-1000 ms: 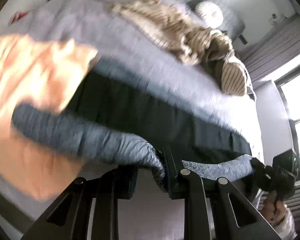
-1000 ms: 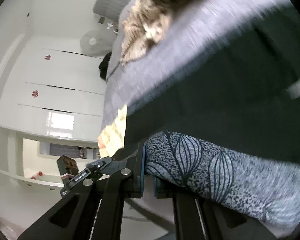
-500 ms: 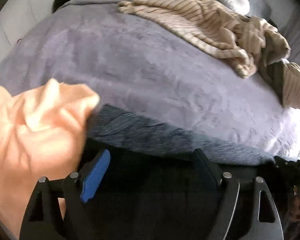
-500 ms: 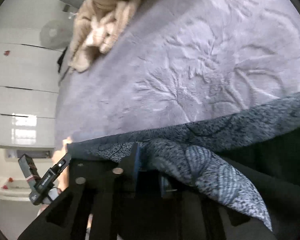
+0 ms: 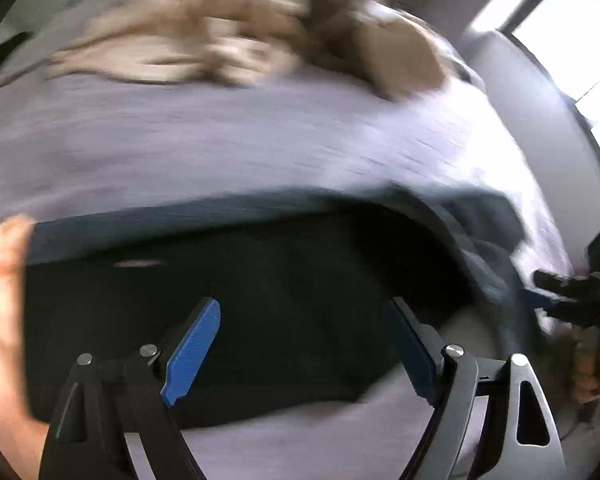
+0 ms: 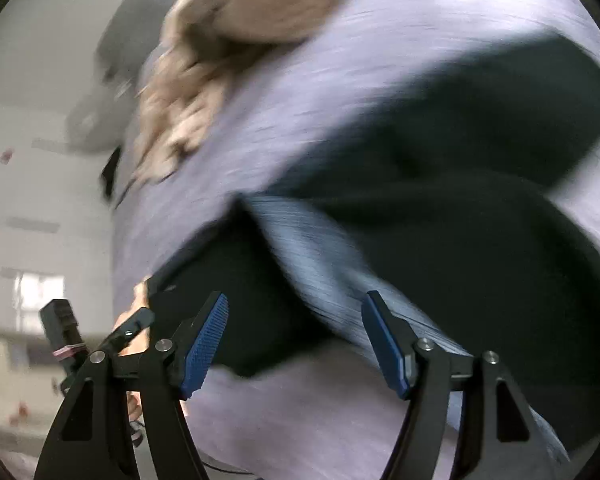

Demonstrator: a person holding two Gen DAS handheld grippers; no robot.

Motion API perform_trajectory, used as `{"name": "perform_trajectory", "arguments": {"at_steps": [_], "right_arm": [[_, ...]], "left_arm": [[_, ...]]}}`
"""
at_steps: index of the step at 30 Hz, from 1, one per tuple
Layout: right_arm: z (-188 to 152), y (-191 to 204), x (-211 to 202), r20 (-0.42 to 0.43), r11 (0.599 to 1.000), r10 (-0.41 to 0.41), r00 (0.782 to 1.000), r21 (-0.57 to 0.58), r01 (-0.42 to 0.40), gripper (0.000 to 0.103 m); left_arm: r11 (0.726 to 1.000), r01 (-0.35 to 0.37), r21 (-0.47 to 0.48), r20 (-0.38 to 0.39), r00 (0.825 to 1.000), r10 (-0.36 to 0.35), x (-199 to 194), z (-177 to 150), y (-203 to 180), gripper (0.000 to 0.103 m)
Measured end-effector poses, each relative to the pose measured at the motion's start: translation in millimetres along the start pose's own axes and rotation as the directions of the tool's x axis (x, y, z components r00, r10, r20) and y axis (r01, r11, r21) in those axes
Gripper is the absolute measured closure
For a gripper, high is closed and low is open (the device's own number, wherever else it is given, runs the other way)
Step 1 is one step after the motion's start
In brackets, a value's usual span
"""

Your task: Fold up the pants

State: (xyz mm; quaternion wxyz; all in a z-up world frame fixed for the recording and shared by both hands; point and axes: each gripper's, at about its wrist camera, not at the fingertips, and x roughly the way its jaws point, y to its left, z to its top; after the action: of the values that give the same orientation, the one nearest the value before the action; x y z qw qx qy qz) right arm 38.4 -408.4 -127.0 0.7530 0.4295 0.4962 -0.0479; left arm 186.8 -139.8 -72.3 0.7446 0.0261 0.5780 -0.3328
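Your left gripper [image 5: 308,344] points downward with its jaws spread wide and nothing pressed between the blue pads [image 5: 192,354]. Your right gripper [image 6: 296,340] also tilts down; its jaws have just been opening and now stand apart, with nothing gripped between them.

The right gripper [image 6: 294,332] hung over the bed with its blue pads [image 6: 204,344] spread wide, and those jaws had just been opening, nothing caught between them. Right ahead of the fingertips lay the pants [image 6: 440,240], dark cloth with a blue-grey patterned band running between the two fingers. Under them was the lilac bedspread [image 6: 380,64], all smeared with blur. Far beyond the claw a beige heap of cloth [image 6: 228,40] sat on the bed. Off to the claw's left, the left gripper [image 6: 72,332] showed low, a hand [image 6: 134,344] behind it.
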Motion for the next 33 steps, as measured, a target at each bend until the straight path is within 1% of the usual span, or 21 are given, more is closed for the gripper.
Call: {"name": "perform_trajectory", "arguments": {"at_steps": [2,4,7,9,10,13,15,17,18,19,20,21,23,25,27,28,29,30,31,32,33], "right_arm": [[-15.0,-38.8,-30.6,0.029,0.997,-0.047,0.998,0.070,0.044,0.030],[-30.2,-75.6,-58.8,0.047,0.988,-0.093,0.995,0.126,0.086,0.030],[-55.3,-127.9,-92.0,0.044,0.976,-0.117,0.992,0.190,0.107,0.030],[-70.6,-158.7,-98.9,0.000,0.968,-0.122,0.992,0.222,0.119,0.030],[-77.6,-176.3,-101.1,-0.025,0.965,-0.108,0.994,0.239,0.111,0.030],[-90.6,-204.2,-90.9,-0.069,0.961,-0.043,0.997,0.270,0.060,0.030],[-93.5,-218.3,-80.4,-0.071,0.953,0.059,0.996,0.301,-0.035,0.032],[-93.9,-224.5,-67.7,-0.076,0.944,0.129,0.989,0.314,-0.099,0.033],[-94.5,-228.0,-60.7,-0.081,0.937,0.158,0.984,0.326,-0.124,0.043],[-96.9,-228.3,-52.3,-0.086,0.930,0.172,0.981,0.343,-0.133,0.056],[-97.8,-231.1,-46.1,-0.094,0.915,0.195,0.976,0.376,-0.146,0.086],[-99.0,-235.9,-47.6,-0.072,0.885,0.261,0.962,0.417,-0.209,0.086],[-95.9,-231.3,-61.1,-0.028,0.864,0.307,0.951,0.427,-0.267,0.087],[-83.1,-222.2,-78.1,0.011,0.847,0.364,0.931,0.412,-0.336,0.087],[-60.2,-214.6,-95.9,0.069,0.818,0.420,0.905,0.404,-0.410,0.087],[-41.7,-211.7,-105.3,0.107,0.798,0.451,0.886,0.397,-0.454,0.087],[-29.3,-211.1,-109.6,0.129,0.786,0.467,0.875,0.393,-0.478,0.087],[-6.7,-210.2,-115.8,0.162,0.767,0.489,0.857,0.389,-0.511,0.087],[10.5,-210.3,-119.2,0.185,0.752,0.505,0.843,0.386,-0.535,0.087],[28.6,-210.3,-121.9,0.204,0.740,0.517,0.831,0.382,-0.554,0.087],[45.5,-211.0,-123.3,0.219,0.731,0.524,0.823,0.380,-0.566,0.087]], "left_arm": [[0.994,0.105,0.016,-0.063,0.993,-0.104,24.0,1.6,-43.0,0.018],[0.984,0.174,0.027,-0.112,0.979,-0.170,45.2,0.1,-80.6,0.018],[0.980,0.190,0.060,-0.162,0.971,-0.178,73.4,-5.2,-131.6,0.018],[0.978,0.203,0.039,-0.196,0.962,-0.191,90.9,-7.9,-152.5,0.018],[0.978,0.208,0.028,-0.216,0.956,-0.197,99.7,-9.4,-160.7,0.018],[0.981,0.193,0.020,-0.260,0.948,-0.182,120.4,-14.5,-174.5,0.018],[0.981,0.194,0.018,-0.277,0.944,-0.182,130.1,-17.4,-179.0,0.018],[0.979,0.203,0.015,-0.289,0.938,-0.190,133.4,-22.7,-180.9,0.018],[0.979,0.205,0.012,-0.296,0.936,-0.193,134.4,-23.3,-180.0,0.020],[0.977,0.213,0.011,-0.306,0.931,-0.199,136.8,-24.1,-180.6,0.039],[0.973,0.230,0.011,-0.331,0.919,-0.214,139.5,-25.2,-182.0,0.063],[0.971,0.239,0.013,-0.351,0.910,-0.220,142.7,-25.5,-186.9,0.068],[0.970,0.238,0.043,-0.338,0.917,-0.210,132.5,-21.0,-195.4,0.068],[0.968,0.242,0.071,-0.303,0.929,-0.211,118.3,-10.6,-203.3,0.068],[0.968,0.236,0.081,-0.257,0.944,-0.208,107.2,4.4,-208.5,0.068],[0.971,0.225,0.083,-0.229,0.953,-0.201,103.2,13.3,-210.4,0.068],[0.973,0.212,0.086,-0.203,0.960,-0.191,100.5,24.0,-212.6,0.067],[0.977,0.195,0.089,-0.180,0.968,-0.177,99.1,36.1,-214.8,0.066],[0.980,0.177,0.093,-0.162,0.974,-0.161,98.4,44.8,-216.1,0.044],[0.985,0.144,0.097,-0.121,0.984,-0.132,95.7,56.7,-217.0,0.026],[0.985,0.138,0.100,-0.081,0.988,-0.130,91.6,65.9,-215.6,0.026]]}}
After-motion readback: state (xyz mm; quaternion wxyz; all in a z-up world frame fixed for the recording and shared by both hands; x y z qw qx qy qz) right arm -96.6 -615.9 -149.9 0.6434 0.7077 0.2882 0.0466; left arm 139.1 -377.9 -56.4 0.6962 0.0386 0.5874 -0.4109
